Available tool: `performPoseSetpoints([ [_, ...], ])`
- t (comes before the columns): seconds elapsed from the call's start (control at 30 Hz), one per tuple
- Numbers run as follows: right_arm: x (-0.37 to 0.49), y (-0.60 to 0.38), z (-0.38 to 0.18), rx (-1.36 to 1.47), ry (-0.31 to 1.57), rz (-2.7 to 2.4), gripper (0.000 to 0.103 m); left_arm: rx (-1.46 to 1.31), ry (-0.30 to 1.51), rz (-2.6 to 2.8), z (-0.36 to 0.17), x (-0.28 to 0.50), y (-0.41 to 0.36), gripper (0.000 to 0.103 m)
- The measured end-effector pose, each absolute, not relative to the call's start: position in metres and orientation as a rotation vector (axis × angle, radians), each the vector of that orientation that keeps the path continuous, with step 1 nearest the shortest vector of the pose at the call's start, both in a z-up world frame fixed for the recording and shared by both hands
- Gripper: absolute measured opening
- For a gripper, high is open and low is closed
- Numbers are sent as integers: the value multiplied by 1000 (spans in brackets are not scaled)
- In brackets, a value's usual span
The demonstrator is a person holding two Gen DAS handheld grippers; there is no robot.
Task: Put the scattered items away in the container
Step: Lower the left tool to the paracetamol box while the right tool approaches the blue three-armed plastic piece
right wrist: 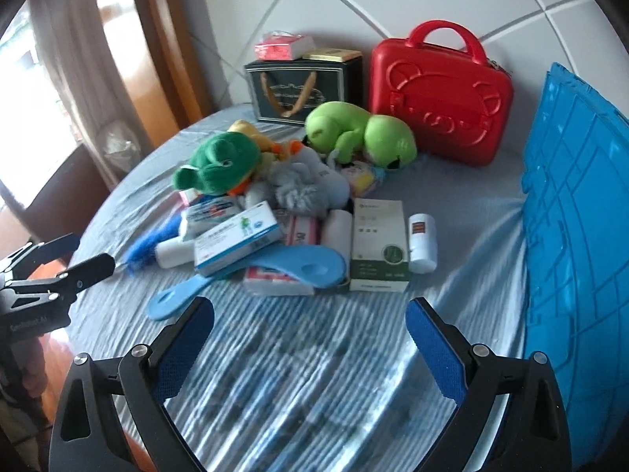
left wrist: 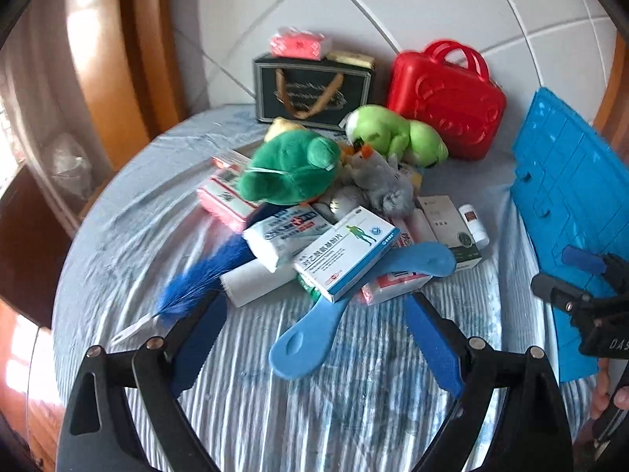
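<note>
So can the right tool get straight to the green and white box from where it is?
Probably yes: the right tool is open and empty, and only bare striped cloth lies between it and the green and white box.

Home room, cloth-covered round table [right wrist: 471, 236], wooden door frame [right wrist: 157, 59], curtained window [right wrist: 51, 78]

2 green plush toys [right wrist: 361, 133], 1 red case [right wrist: 440, 106]
</note>
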State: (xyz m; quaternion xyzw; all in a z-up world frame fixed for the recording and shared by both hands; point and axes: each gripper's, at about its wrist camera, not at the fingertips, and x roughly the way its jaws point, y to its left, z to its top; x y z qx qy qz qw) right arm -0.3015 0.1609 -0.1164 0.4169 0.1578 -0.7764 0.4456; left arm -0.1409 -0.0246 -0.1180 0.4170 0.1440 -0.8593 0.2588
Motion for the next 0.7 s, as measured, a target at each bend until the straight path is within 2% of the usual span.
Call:
performPoseSetpoints([
  [0.3, -308, 130, -155, 1161, 348, -1968, 100, 1254, 342, -2404, -161, -184, -65, 93],
  [0.7, -319, 110, -190, 1257, 302, -1980, 100, 1422, 321, -2481, -213, -231, -78, 93],
])
